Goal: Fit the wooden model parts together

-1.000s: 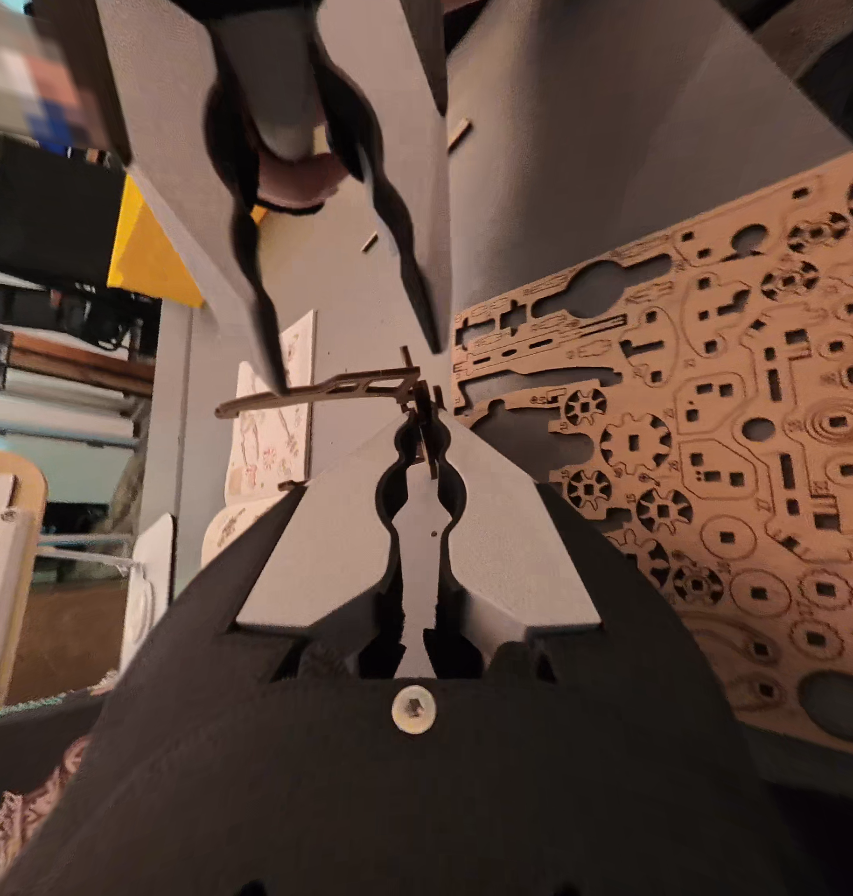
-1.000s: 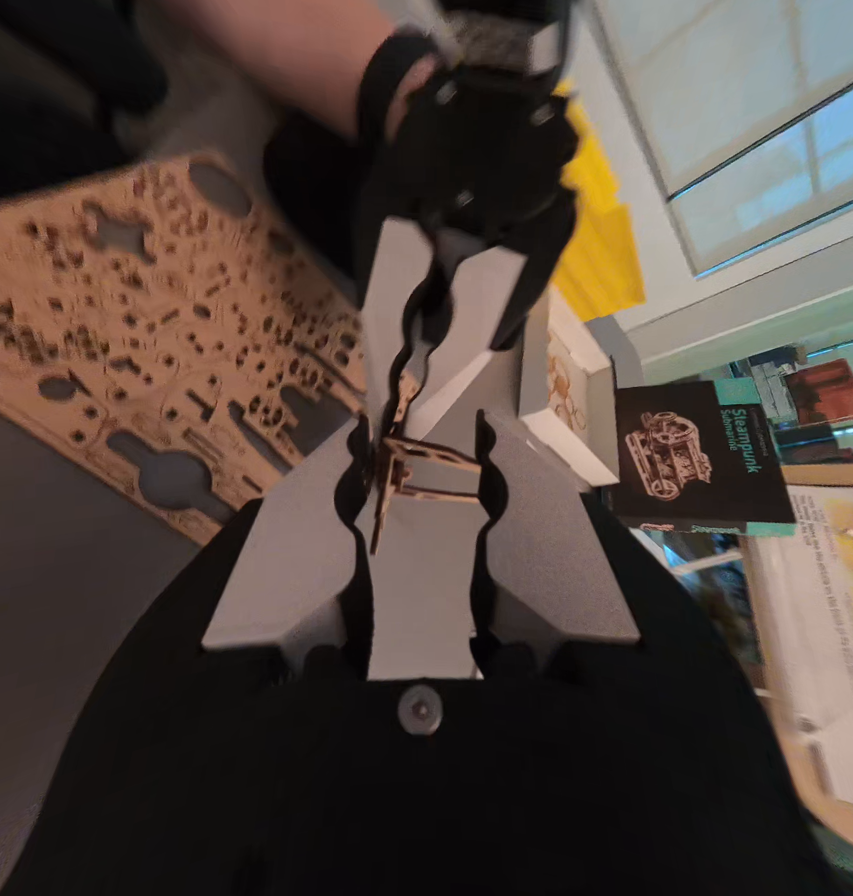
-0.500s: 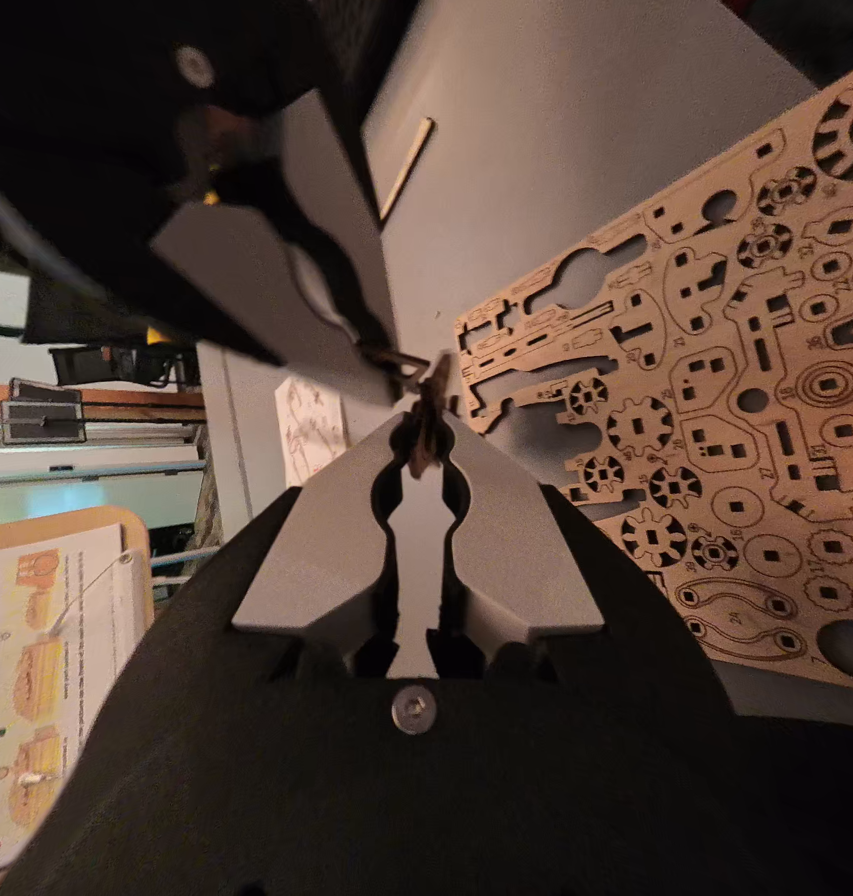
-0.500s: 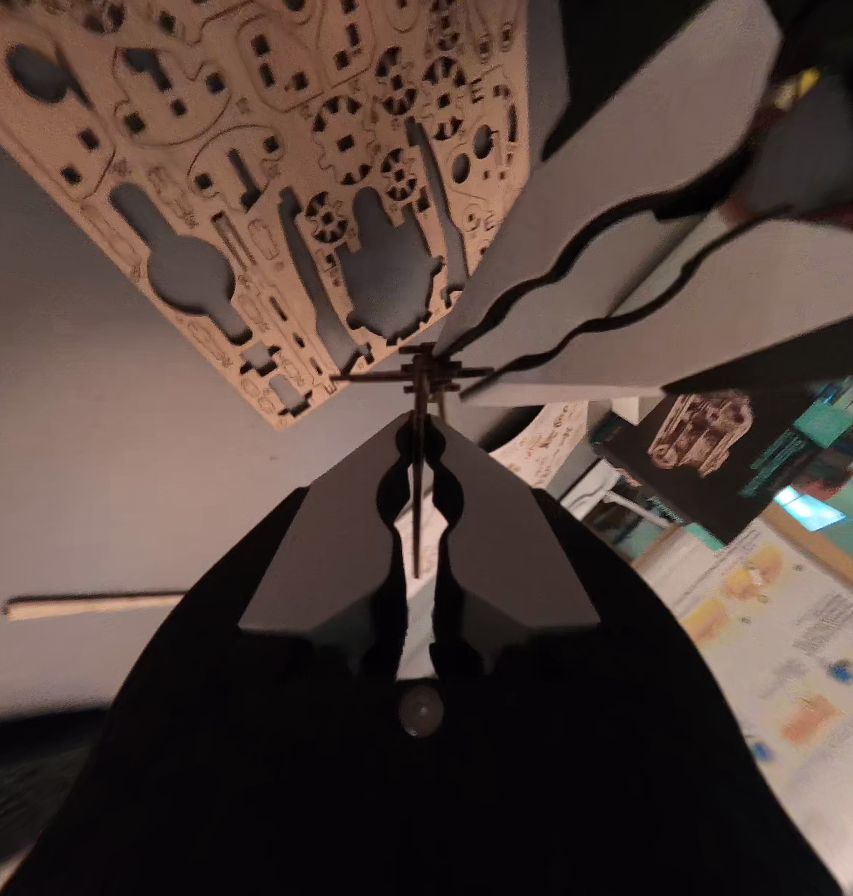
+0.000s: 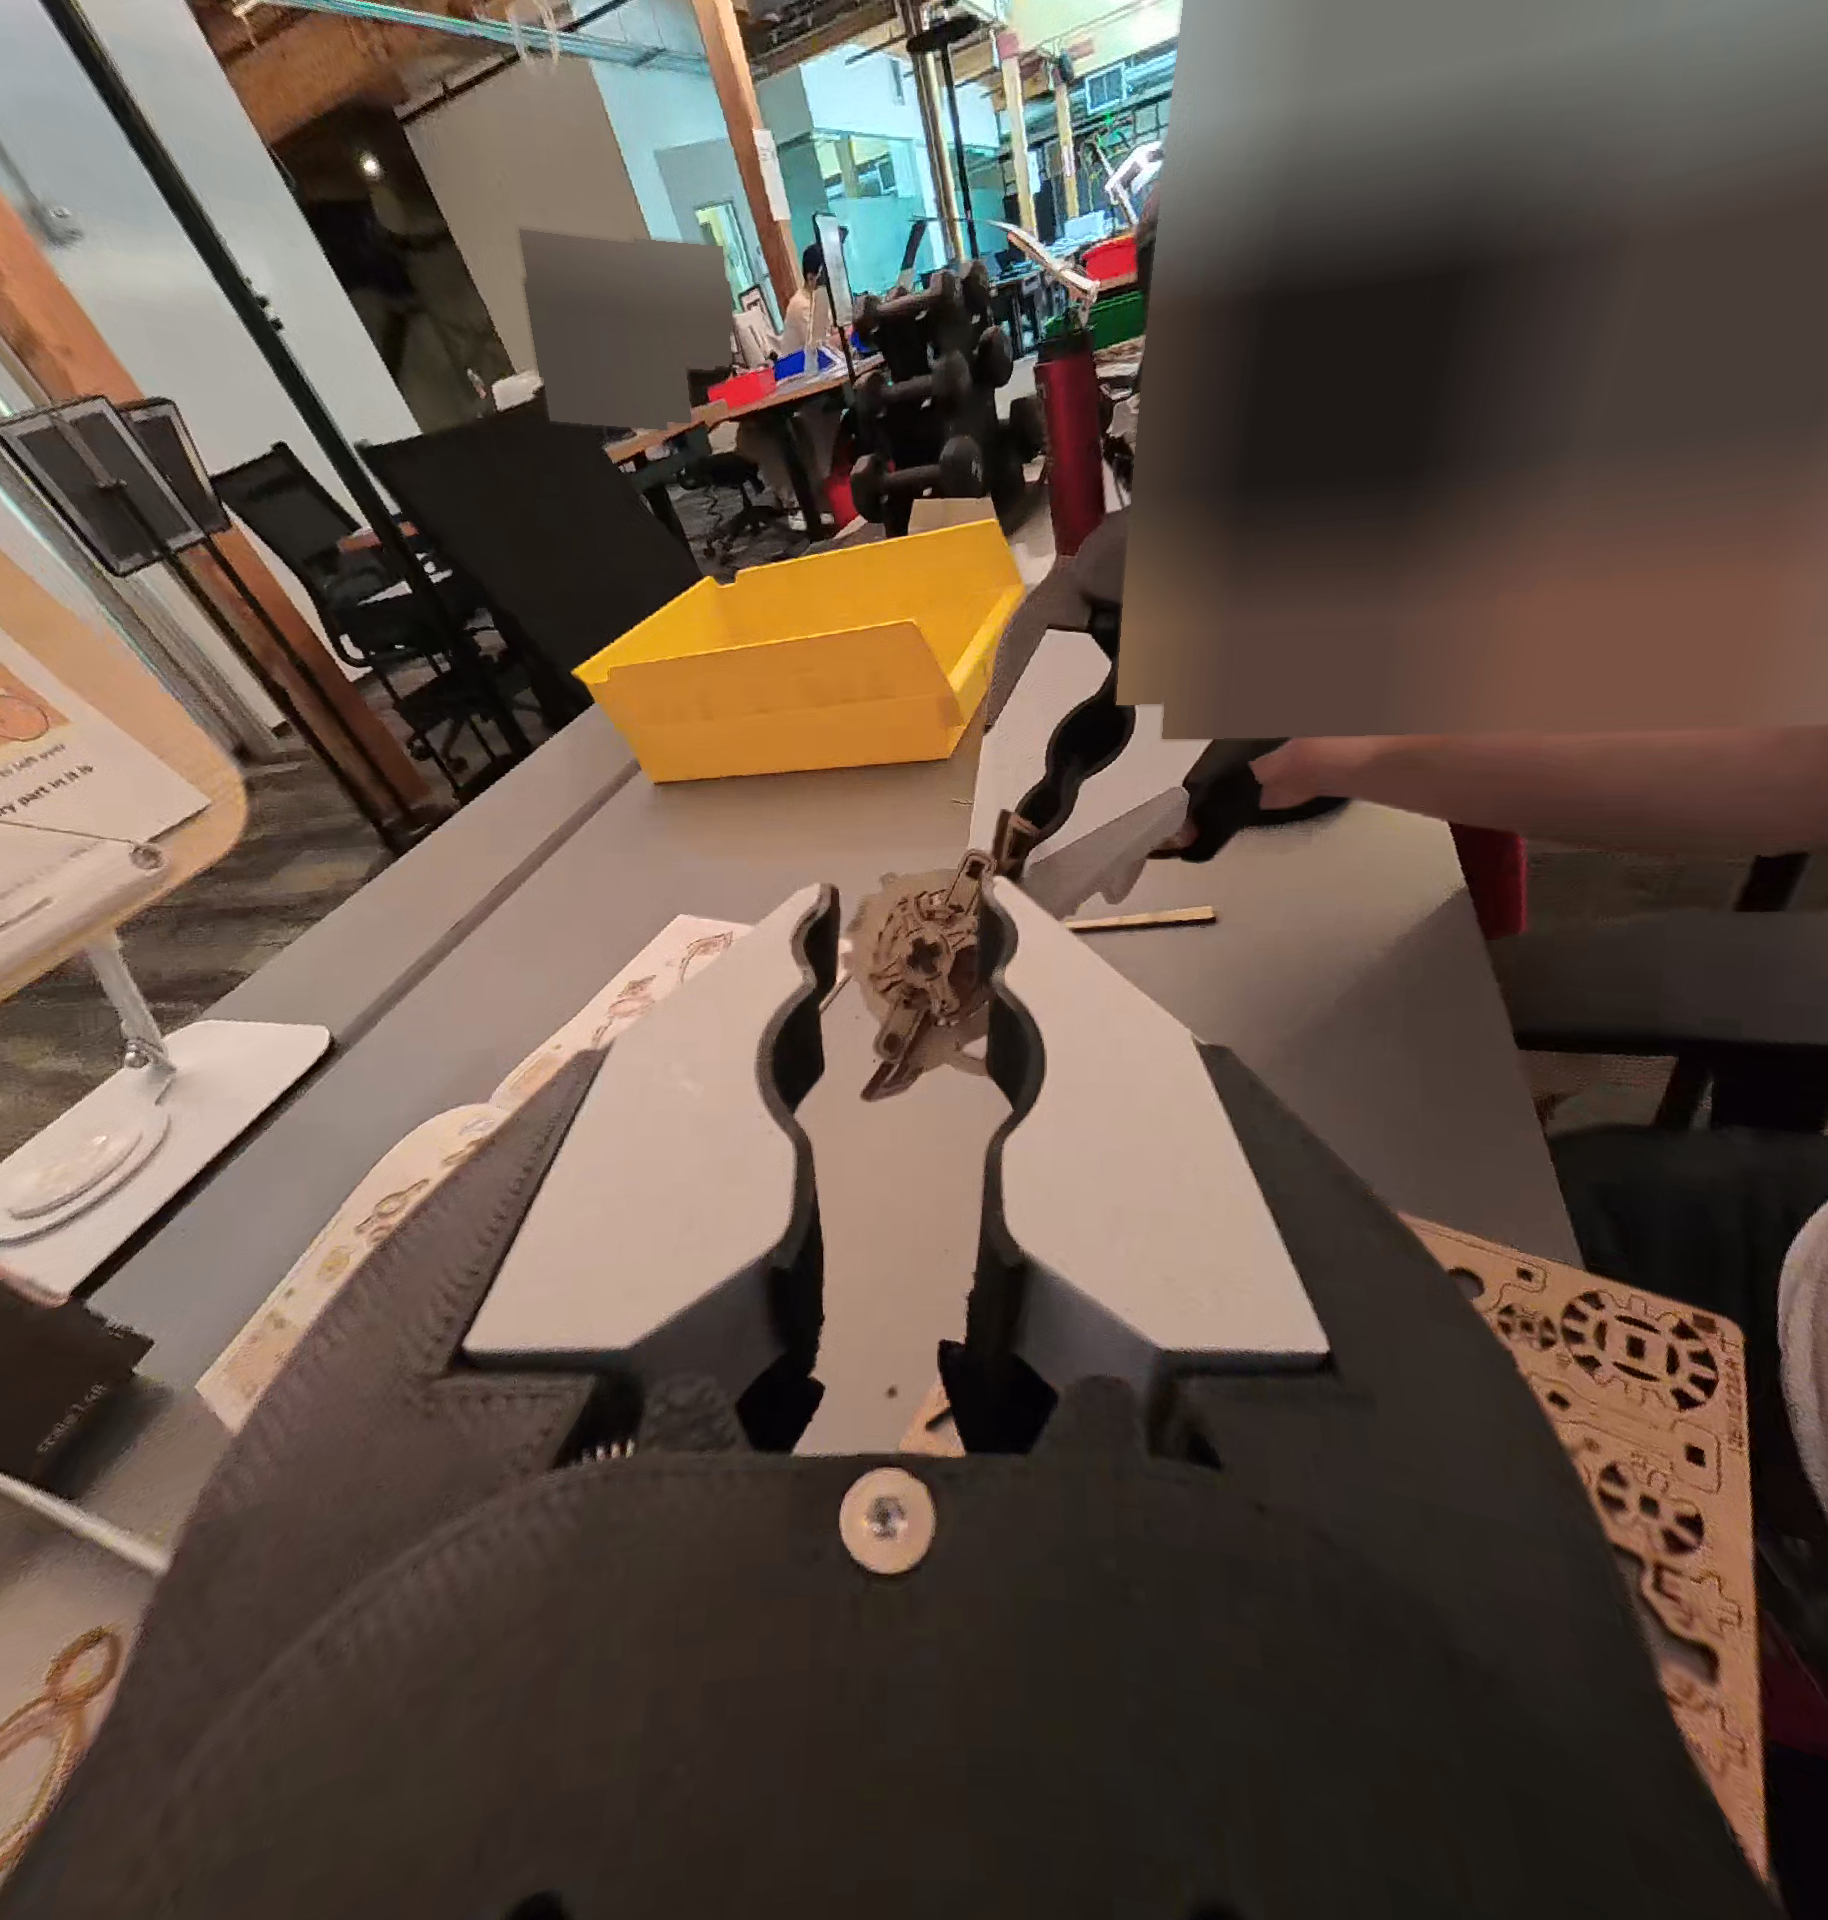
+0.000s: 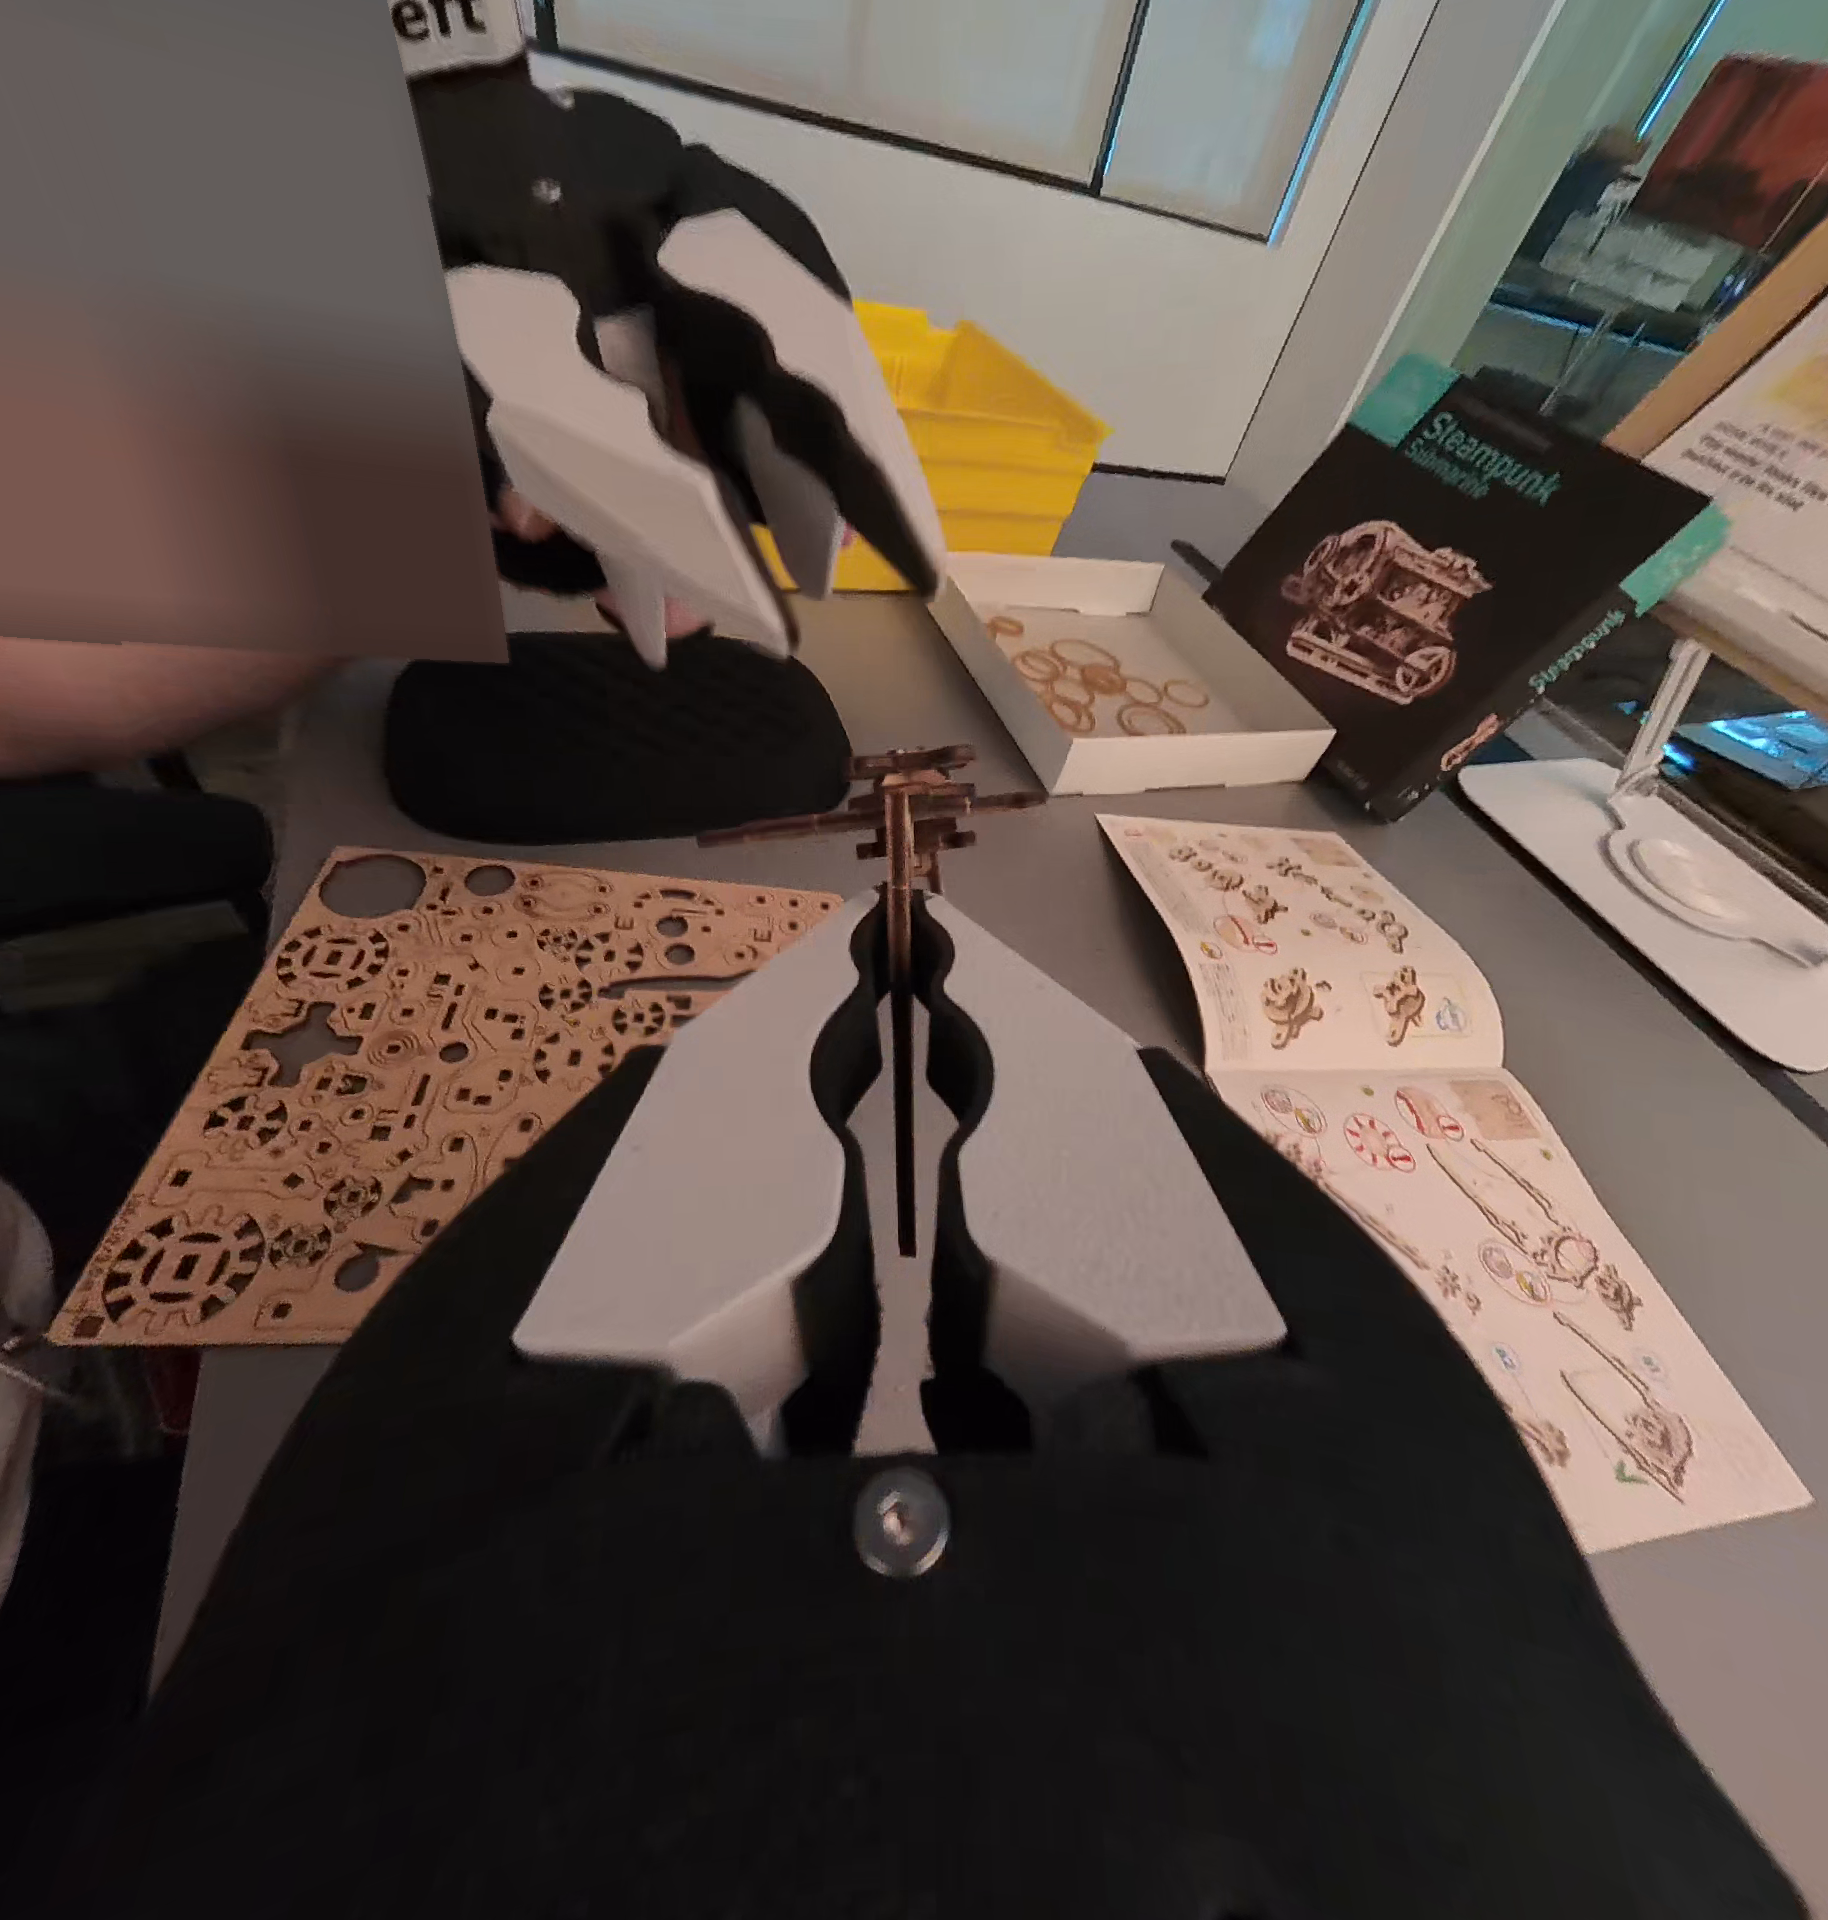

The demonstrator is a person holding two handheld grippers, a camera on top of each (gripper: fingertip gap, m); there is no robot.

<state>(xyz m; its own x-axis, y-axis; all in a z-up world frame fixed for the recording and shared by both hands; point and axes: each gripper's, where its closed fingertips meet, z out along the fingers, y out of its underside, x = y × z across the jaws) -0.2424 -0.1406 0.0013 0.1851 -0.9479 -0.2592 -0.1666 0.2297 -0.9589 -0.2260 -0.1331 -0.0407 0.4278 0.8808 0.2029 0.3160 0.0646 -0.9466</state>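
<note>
A small dark wooden assembly (image 6: 899, 800) of crossed flat parts and a toothed disc is held above the grey table (image 6: 1045, 935). My right gripper (image 6: 897, 906) is shut on the assembly's thin upright plate, with both pads pressed on it. In the left wrist view the assembly (image 5: 925, 966) shows just beyond my left gripper (image 5: 910, 914), which is open and holds nothing. The right gripper (image 5: 1029, 842) grips the assembly from the far side. The right wrist view shows the left gripper (image 6: 775, 613) up and to the left, blurred and clear of the assembly.
A punched plywood sheet (image 6: 422, 1060) lies at the left and an open instruction booklet (image 6: 1357, 1091) at the right. Behind are a black pad (image 6: 619, 727), a white box of rings (image 6: 1097, 665), a black kit box (image 6: 1461, 582) and a yellow bin (image 5: 806, 665). A thin wooden stick (image 5: 1138, 918) lies on the table. There is about 5 cm between the tips of the two grippers.
My right gripper, open a second ago, closed on the assembly's plate and keeps it. My left gripper opened, let the assembly go and drew back. Both views tilted up from the table.
</note>
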